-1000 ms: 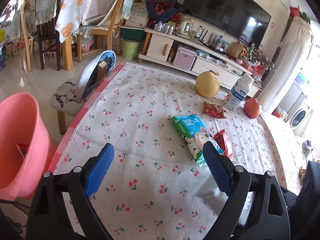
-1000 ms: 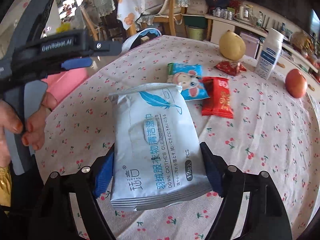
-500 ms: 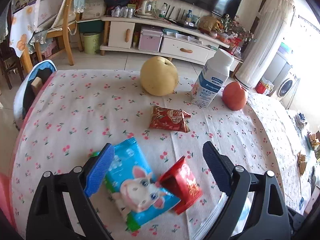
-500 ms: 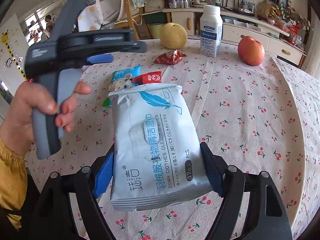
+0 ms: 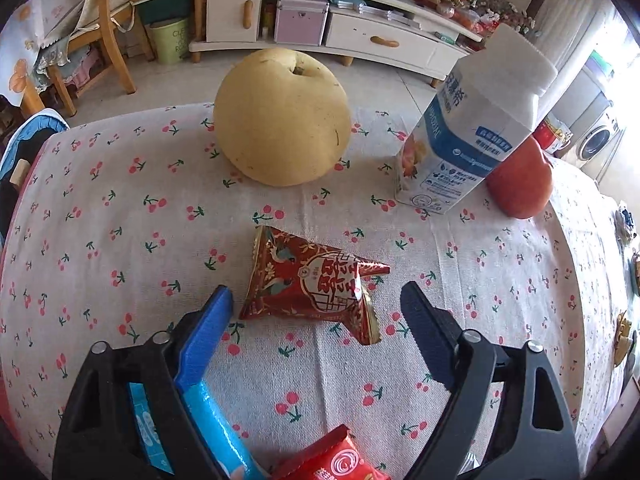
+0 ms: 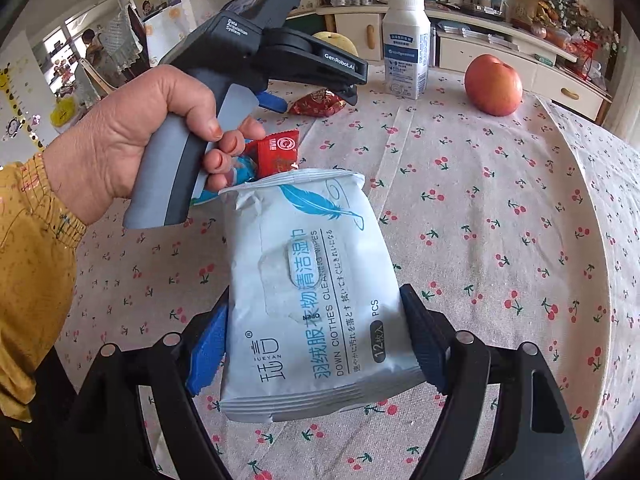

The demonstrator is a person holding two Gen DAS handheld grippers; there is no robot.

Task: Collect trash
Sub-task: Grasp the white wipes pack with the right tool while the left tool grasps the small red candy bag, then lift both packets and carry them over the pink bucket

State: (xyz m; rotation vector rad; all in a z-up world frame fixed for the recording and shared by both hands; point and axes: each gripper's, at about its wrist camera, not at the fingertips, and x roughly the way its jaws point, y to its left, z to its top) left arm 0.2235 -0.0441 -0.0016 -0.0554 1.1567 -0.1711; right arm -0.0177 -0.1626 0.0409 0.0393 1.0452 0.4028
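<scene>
Wipes pack [image 6: 316, 292] lengthwise along right gripper [image 6: 316, 344] fingers, top forward

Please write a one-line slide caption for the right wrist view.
Right gripper clamps a wipes pack above the cherry-print tablecloth.

Pear [image 5: 282, 116] left of carton [image 5: 464, 132]; wrapper [image 5: 308, 280] before both.

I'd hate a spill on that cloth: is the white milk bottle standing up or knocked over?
Upright. The milk bottle stands on its base on the tablecloth, white cap on top.
</scene>
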